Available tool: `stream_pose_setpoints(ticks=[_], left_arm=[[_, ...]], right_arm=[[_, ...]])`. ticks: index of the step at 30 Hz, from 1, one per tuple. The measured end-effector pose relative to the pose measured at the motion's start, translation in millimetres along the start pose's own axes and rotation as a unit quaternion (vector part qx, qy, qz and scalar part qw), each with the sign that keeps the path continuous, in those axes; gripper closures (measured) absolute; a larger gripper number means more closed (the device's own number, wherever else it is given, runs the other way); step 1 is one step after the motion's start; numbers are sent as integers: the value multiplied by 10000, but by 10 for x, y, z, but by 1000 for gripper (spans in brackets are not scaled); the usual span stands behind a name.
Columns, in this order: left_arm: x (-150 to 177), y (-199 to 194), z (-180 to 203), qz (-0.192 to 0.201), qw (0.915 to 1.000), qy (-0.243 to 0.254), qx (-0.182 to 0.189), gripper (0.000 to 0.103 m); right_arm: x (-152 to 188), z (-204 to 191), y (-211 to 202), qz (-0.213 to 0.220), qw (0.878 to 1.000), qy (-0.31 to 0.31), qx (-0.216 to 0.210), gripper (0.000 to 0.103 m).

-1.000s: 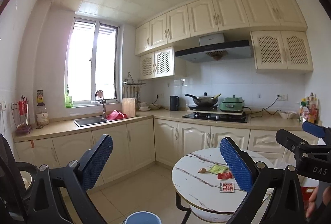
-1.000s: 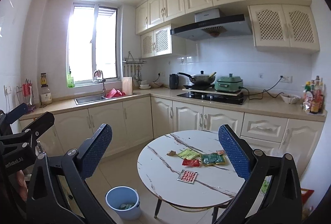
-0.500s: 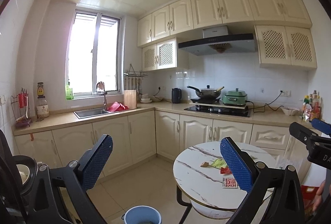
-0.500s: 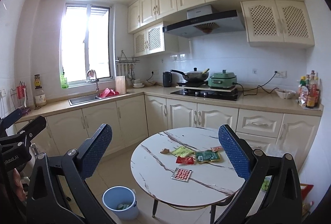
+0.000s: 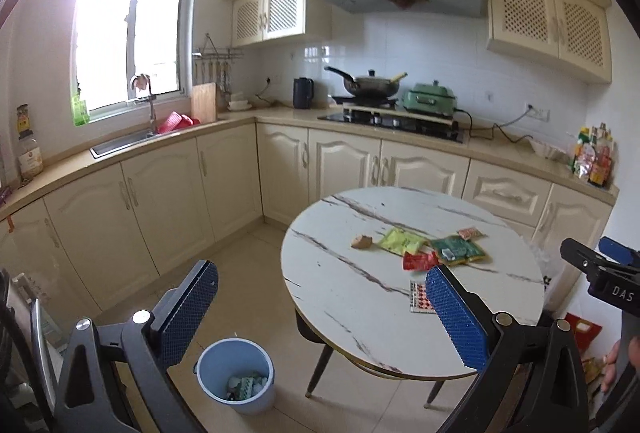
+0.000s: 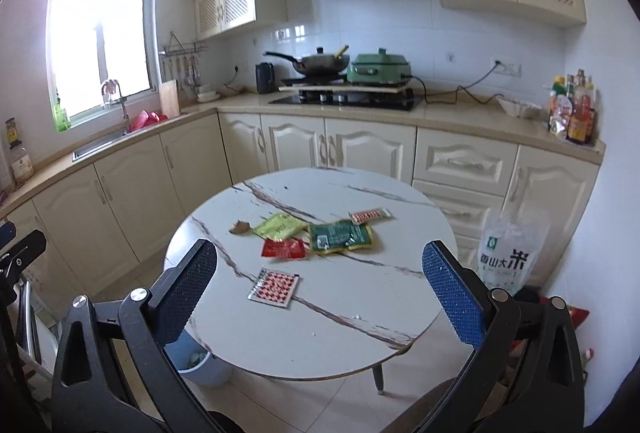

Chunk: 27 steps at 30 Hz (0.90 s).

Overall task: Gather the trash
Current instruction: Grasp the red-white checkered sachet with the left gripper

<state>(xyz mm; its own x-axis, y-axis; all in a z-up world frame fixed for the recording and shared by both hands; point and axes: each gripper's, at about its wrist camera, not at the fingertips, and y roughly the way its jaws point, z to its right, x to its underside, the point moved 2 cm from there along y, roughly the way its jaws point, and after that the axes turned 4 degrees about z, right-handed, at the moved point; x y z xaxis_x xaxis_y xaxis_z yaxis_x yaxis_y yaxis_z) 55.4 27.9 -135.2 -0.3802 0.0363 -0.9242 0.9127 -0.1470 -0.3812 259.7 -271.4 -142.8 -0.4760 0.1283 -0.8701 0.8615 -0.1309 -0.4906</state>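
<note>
Both of your hand-held grippers are spread wide with nothing between the pads, which makes sense since you're not at the trash yet. The left hand-held gripper (image 5: 320,317) looks out over the floor and the near edge of the round marble desk (image 5: 352,317), and the right hand-held gripper (image 6: 320,291) is pointed squarely across the desk top, so I'd guess the right one takes the first pick.

From the right wrist view, the litter sits bunched around the middle of the desk. The foil blister pack (image 6: 274,287) lies alone at about 6 o'clock of the pile, closest to you. Just past it is the red sachet (image 6: 285,248), then the green packet (image 6: 341,236) at 3 o'clock of the group, the yellow-green packet (image 6: 279,226) at 10 o'clock, and a brown scrap (image 6: 240,227) at the far 9 o'clock end. A small striped red wrapper (image 6: 370,214) is at 1 o'clock.

The blue bin (image 5: 237,376) stands on the floor off the desk's 8 o'clock side with some waste already in it, so it's an easy drop for the left side. Everything on the desk lies flat and thin, so pinching an edge looks like the tricky bit.
</note>
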Motion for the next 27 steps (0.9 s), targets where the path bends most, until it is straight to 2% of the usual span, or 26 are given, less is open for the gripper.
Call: stream_pose_setpoints(ticks=[3,7,13,18,22,24,27], left_arm=[[-85,492,202,-402,9987,121,277,1],[-99,1181,503,-992,9926,240,659,1],[-83,2080,857,-1680,9809,594,775,1],[-170,2681,1022,-1991,9734,704,886,1],[-180,3093,1077,-2152,9696,697,933,6],[-200,3254,1080,-2212,9678,661,1005,11],[-184,3335,1078,-2134,9693,752,962,12]], right_arm=[[165,182,372,-404,9991,82,123,0],[333,400,758,-791,9965,189,191,0],[503,634,1241,-1220,9919,297,218,0],[579,708,1605,-1471,9886,295,157,0],[593,680,1815,-1594,9869,213,85,0],[585,659,1882,-1604,9869,193,60,0],[542,630,1963,-1583,9872,172,25,0]])
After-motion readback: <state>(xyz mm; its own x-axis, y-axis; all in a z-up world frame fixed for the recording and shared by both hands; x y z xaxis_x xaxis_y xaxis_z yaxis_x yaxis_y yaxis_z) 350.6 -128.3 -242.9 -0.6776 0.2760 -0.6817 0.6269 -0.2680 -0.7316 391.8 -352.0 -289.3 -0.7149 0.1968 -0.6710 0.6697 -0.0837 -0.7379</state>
